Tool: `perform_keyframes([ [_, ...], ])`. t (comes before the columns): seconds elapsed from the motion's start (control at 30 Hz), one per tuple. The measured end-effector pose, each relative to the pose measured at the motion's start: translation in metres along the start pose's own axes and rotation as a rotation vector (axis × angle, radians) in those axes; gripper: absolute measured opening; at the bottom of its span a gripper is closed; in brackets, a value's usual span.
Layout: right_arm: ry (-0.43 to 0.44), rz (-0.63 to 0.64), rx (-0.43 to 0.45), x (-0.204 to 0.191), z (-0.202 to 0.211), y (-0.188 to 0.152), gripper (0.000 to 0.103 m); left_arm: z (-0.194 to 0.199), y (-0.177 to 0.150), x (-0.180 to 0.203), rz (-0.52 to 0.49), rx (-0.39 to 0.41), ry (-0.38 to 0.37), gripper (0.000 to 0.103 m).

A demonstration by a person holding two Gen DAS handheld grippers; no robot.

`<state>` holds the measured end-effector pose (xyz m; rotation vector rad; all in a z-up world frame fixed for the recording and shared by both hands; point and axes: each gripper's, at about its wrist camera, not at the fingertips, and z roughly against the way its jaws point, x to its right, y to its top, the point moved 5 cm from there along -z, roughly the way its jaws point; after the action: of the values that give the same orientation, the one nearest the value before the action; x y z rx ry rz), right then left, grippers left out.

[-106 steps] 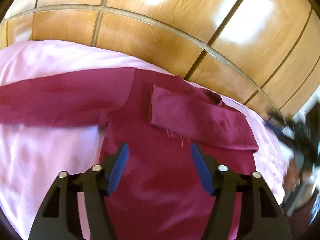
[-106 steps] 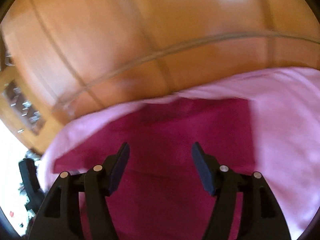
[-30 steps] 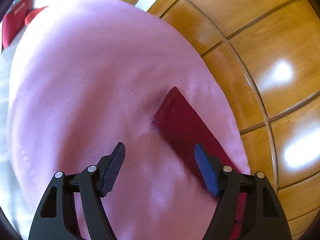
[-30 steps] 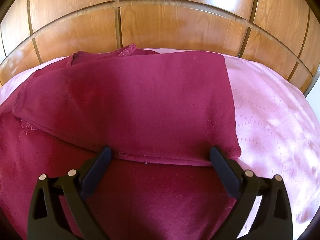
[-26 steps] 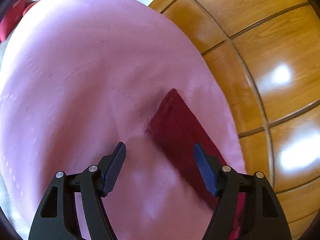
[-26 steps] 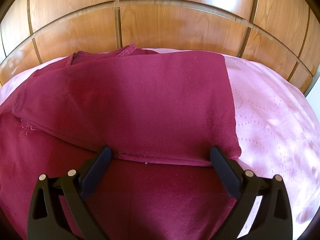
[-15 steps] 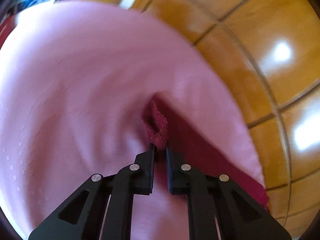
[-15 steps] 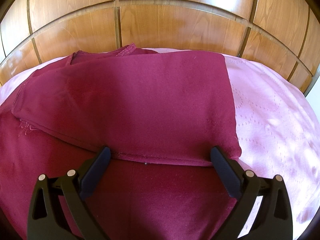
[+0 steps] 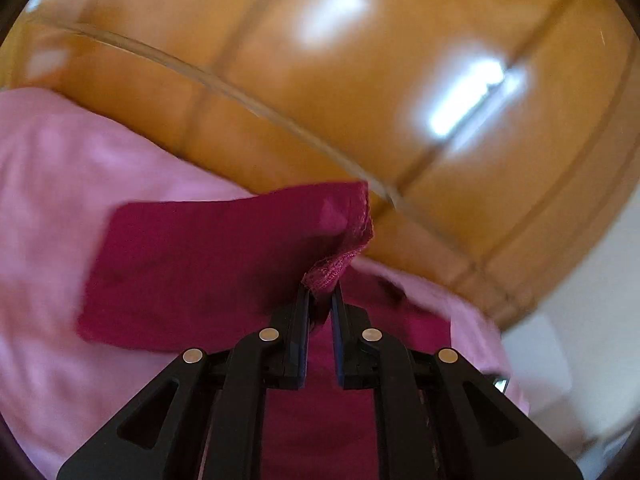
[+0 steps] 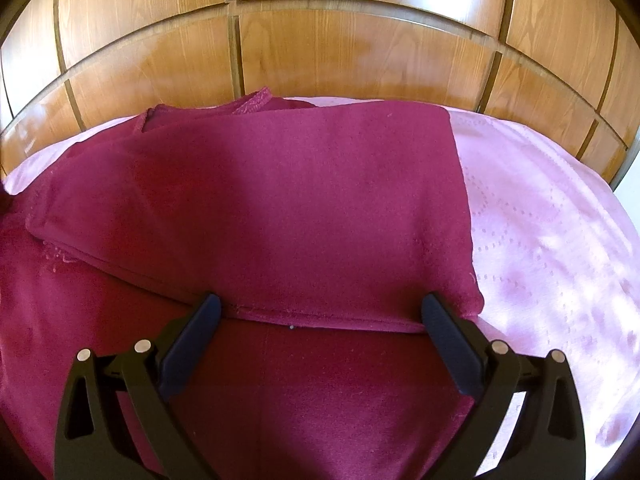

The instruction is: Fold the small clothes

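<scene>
Since half-second-earlier frame, left gripper lifted pinched sleeve cuff off pink bed, frame center. Right gripper fingers spread wide, empty, above maroon shirt; right sleeve already folded across. Left sleeve, body folds judged remaining.

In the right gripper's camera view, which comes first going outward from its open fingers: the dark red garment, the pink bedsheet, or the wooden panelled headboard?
1. Dark red garment: directly under and ahead of the right gripper, between its open fingers.
2. Pink bedsheet: off to the right side, past the garment's edge.
3. Wooden panelled headboard: farthest, upright behind the bed's far edge.
</scene>
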<state>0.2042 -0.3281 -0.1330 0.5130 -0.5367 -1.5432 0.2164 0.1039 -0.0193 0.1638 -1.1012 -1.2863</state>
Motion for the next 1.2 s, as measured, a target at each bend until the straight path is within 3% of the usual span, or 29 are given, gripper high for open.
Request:
perform_keyframes([
  [0.17,0.015,-0.008,-0.002,0.0,0.0,0.001,0.1,-0.067,-0.052,0.027,-0.051,-0.168,0.001,0.009],
  [0.27,0.027,-0.013,-0.011,0.0,0.0,0.002,0.1,-0.082,-0.073,0.026,-0.084,-0.228,0.038,0.009],
  [0.33,0.042,-0.013,-0.026,0.001,0.004,0.006,0.099,-0.08,-0.081,0.024,-0.097,-0.237,0.048,0.015],
  [0.4,0.077,-0.034,-0.019,-0.003,0.017,0.012,0.099,-0.068,-0.089,0.023,-0.137,-0.225,0.05,0.032],
  [0.47,0.202,-0.075,0.035,-0.018,0.04,0.022,0.098,-0.048,-0.093,0.023,-0.177,-0.186,0.057,0.05],
  [0.5,0.262,-0.079,0.044,-0.027,0.047,0.025,0.098,-0.039,-0.096,0.022,-0.182,-0.165,0.057,0.053],
  [0.57,0.415,-0.083,0.014,-0.056,0.055,0.031,0.09,-0.029,-0.099,0.023,-0.193,-0.15,0.062,0.053],
  [0.63,0.508,-0.077,-0.034,-0.082,0.053,0.033,0.067,-0.022,-0.11,0.019,-0.211,-0.138,0.091,0.053],
  [0.77,0.597,-0.068,-0.132,-0.13,0.033,0.034,0.062,-0.021,-0.129,0.0,-0.206,-0.154,0.153,0.054],
  [0.8,0.592,-0.062,-0.157,-0.142,0.025,0.033,0.053,-0.021,-0.132,-0.006,-0.187,-0.161,0.162,0.053],
  [0.83,0.592,-0.053,-0.175,-0.15,0.02,0.032,0.032,-0.021,-0.133,-0.011,-0.171,-0.164,0.169,0.053],
  [0.9,0.571,0.009,-0.205,-0.171,0.014,0.032,0.007,-0.02,-0.134,-0.019,-0.148,-0.163,0.181,0.053],
  [0.97,0.547,0.071,-0.178,-0.18,0.022,0.035,0.007,-0.019,-0.135,-0.027,-0.122,-0.166,0.19,0.053],
  [1.03,0.551,0.109,-0.091,-0.176,0.046,0.051,0.007,-0.025,-0.137,-0.035,-0.098,-0.176,0.201,0.053],
  [1.1,0.548,0.111,0.022,-0.153,0.08,0.07,0.007,-0.024,-0.141,-0.042,-0.082,-0.174,0.186,0.053],
  [1.2,0.522,0.072,0.122,-0.111,0.109,0.094,0.007,-0.026,-0.143,-0.043,-0.087,-0.172,0.183,0.054],
])
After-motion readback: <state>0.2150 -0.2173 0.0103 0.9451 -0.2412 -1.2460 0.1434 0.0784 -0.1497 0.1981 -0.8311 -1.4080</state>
